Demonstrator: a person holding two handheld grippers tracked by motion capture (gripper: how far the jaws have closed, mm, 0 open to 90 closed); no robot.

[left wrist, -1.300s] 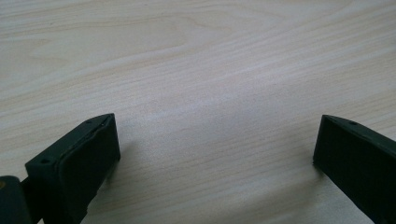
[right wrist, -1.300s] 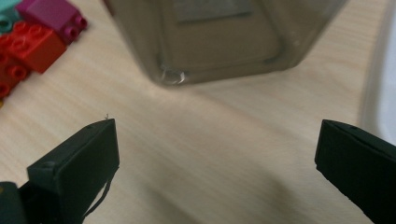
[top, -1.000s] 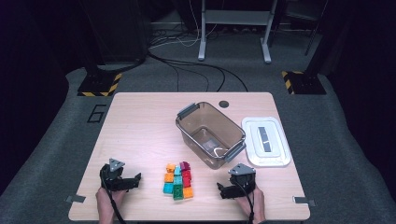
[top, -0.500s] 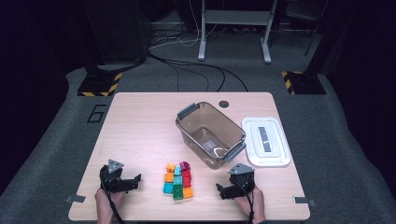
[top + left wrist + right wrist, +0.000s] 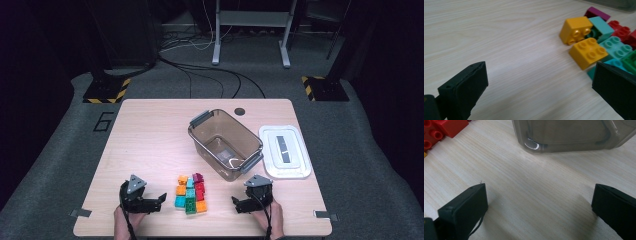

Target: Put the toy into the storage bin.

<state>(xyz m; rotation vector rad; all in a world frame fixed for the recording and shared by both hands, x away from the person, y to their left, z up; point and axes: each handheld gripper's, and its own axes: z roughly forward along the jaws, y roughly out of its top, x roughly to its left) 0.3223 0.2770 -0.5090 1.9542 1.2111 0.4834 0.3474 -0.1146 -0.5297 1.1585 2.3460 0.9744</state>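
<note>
Left gripper (image 5: 159, 201): jaws spread wide with nothing between them, low over the table (image 5: 150, 145), just left of the brick pile (image 5: 191, 194) and pointing at it.
Left gripper's own view: bare wood between the two black jaws; the right jaw covers the near edge of a teal brick (image 5: 615, 45).
Right gripper (image 5: 236, 204): jaws also wide apart and empty, right of the brick pile with a strip of bare wood between, and pointing toward it.
Right gripper's own view: table surface between the jaws, red bricks (image 5: 439, 130) at the upper left corner, the tub's wall across the top.
Brick pile: loose cluster near the table's front edge, between the two grippers; orange, teal, red, green and a dark magenta piece lie touching one another.
Orange bricks (image 5: 587, 52): on the pile's side nearest the left gripper, one flat with studs up, another (image 5: 576, 29) tipped on its side behind it.
Tub (image 5: 200, 131): clear brownish bin with grey handles, behind the brick pile and slightly to its right, standing open.
Lid (image 5: 285, 152): white, flat on the table, right of the tub, farther from the brick pile than the tub.
</note>
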